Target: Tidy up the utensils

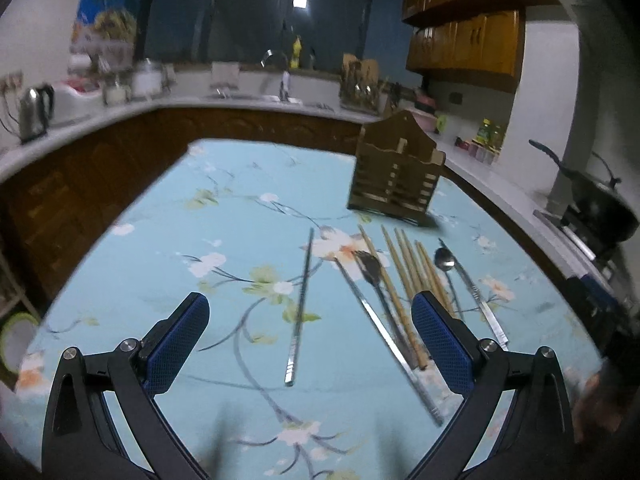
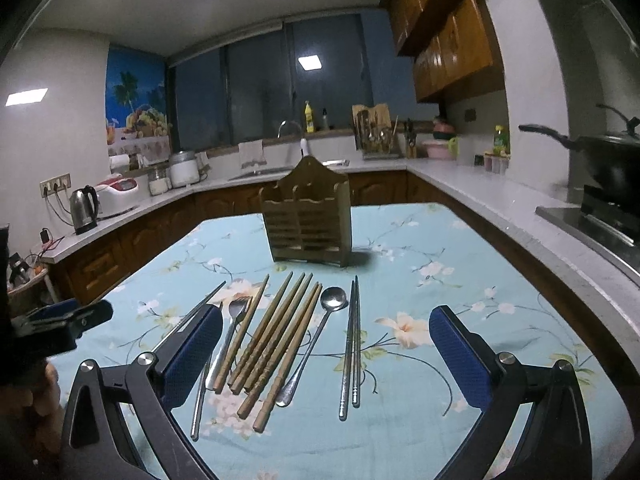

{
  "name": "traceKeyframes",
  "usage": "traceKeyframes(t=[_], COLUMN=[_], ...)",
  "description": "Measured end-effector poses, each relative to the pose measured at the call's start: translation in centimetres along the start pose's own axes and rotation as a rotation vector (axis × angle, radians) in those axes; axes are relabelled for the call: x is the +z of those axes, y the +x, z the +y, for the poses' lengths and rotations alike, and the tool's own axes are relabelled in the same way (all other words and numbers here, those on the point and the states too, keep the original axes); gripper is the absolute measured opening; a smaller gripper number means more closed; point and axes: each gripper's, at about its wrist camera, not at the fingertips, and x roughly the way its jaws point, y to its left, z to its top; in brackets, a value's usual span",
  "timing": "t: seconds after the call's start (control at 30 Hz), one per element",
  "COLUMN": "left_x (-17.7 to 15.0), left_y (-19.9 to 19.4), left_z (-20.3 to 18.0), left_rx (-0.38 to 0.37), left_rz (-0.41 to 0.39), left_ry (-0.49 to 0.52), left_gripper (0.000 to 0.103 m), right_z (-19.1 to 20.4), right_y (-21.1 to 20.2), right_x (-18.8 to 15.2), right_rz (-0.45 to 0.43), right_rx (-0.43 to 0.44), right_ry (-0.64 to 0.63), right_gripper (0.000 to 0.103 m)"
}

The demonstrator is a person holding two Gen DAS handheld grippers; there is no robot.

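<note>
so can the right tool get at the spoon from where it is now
Probably yes. The right tool is open with nothing held, and the spoon lies flat between its fingers on the table. The wooden chopsticks lie close on one side, so they may get nudged.

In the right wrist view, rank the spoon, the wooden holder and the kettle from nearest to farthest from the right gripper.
1. Spoon: on the tablecloth, just ahead between the open fingers of the right gripper.
2. Wooden holder: upright on the table, beyond the row of utensils.
3. Kettle: far left, on the counter off the table.
</note>
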Motion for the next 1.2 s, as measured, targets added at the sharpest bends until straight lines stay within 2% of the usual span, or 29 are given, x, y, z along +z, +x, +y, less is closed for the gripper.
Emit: traceKeyframes(t=[0.2, 0.33, 0.47, 0.53, 0.67, 0.83, 1.03, 1.2], left_x=[2.3, 3.4, 4.4, 4.7, 5.1, 5.4, 5.6, 5.3], left_y=[3.2, 5.3, 7.8, 9.3, 12.2, 15.0, 18.0, 19.6], left_z=[-0.6, -1.1, -2.1, -2.7, -3.6, -3.9, -4.7, -4.7], left_rx=[-0.09, -0.14, -0.177, -0.2, -0.246, -0.275, -0.271, -0.277], left_rz=[0.088, 0.139, 0.216, 0.267, 0.359, 0.421, 0.503, 0.546], left_ry=[-0.034, -0.045, -0.024, -0.013, -0.003, -0.012, 0.026, 0.034], left_gripper=[0.09, 0.083, 0.073, 0.068, 0.055, 0.045, 0.041, 0.038], right_z=[-0.5, -1.3, -2.3, -2.7, -3.1, -3.9, -4.8, -4.7], right_y=[2.4, 5.2, 8.8, 10.6, 13.9, 17.2, 20.8, 22.8], right_x=[1.5, 2.7, 3.4, 3.5, 3.4, 3.6, 3.4, 3.1], right_rz=[0.04, 0.12, 0.224, 0.268, 0.339, 0.399, 0.477, 0.518], right_rx=[0.022, 0.051, 0.102, 0.152, 0.196, 0.224, 0.252, 0.267], right_ry=[-0.028, -0.014, 0.081, 0.136, 0.165, 0.138, 0.084, 0.022], right_gripper=[0.099, 0.092, 0.067, 0.058, 0.056, 0.049, 0.042, 0.041])
